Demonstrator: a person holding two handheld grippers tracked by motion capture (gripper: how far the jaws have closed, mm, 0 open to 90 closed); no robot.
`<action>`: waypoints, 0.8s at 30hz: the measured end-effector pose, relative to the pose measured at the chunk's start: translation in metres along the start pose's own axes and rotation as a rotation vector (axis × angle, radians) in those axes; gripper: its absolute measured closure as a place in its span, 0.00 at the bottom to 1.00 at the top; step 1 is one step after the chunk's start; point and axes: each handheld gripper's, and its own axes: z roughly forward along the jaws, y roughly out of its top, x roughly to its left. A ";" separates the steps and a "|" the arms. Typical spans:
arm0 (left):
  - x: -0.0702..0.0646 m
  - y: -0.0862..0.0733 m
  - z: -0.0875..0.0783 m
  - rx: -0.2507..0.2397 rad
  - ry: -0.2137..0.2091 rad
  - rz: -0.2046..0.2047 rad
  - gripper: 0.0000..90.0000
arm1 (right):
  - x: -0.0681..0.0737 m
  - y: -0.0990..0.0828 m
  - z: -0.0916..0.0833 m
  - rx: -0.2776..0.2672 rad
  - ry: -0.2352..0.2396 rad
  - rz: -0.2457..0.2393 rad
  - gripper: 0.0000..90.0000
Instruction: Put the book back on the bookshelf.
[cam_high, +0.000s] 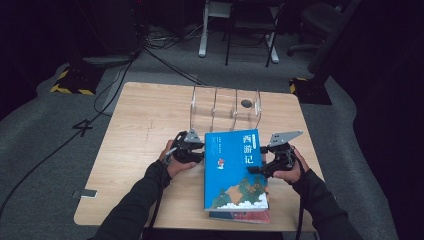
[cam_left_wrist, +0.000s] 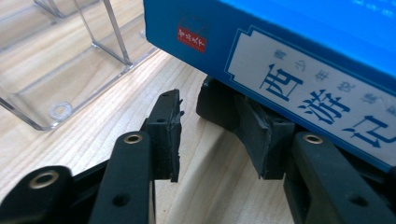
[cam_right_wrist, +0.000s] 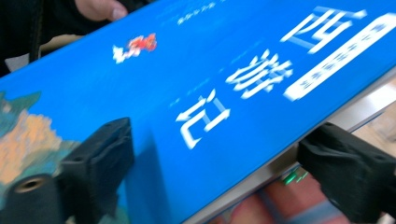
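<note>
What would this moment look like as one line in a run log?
left gripper: open, beside spine | right gripper: jaws straddling blue book edge | clear rack: empty

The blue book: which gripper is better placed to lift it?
Probably the right gripper: its jaws already straddle the blue book, one above the cover, one below. The left gripper stands open at the spine.

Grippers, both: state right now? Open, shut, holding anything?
Left gripper: open, jaws apart over bare table, one jaw tucked under the blue hardcover book; nothing between the pads.
Right gripper: jaws astride the blue book's edge, one above, one below; cannot tell whether they press.
</note>
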 end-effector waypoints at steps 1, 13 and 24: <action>0.000 0.000 0.000 0.000 0.000 0.000 0.69 | 0.000 0.000 0.000 0.000 0.000 0.000 0.18; 0.013 0.004 0.006 -0.026 -0.056 -0.038 0.76 | -0.016 0.022 0.016 -0.088 0.074 0.019 0.64; 0.018 0.021 0.004 -0.064 -0.119 -0.010 0.89 | -0.010 0.022 0.005 -0.182 0.031 -0.036 0.73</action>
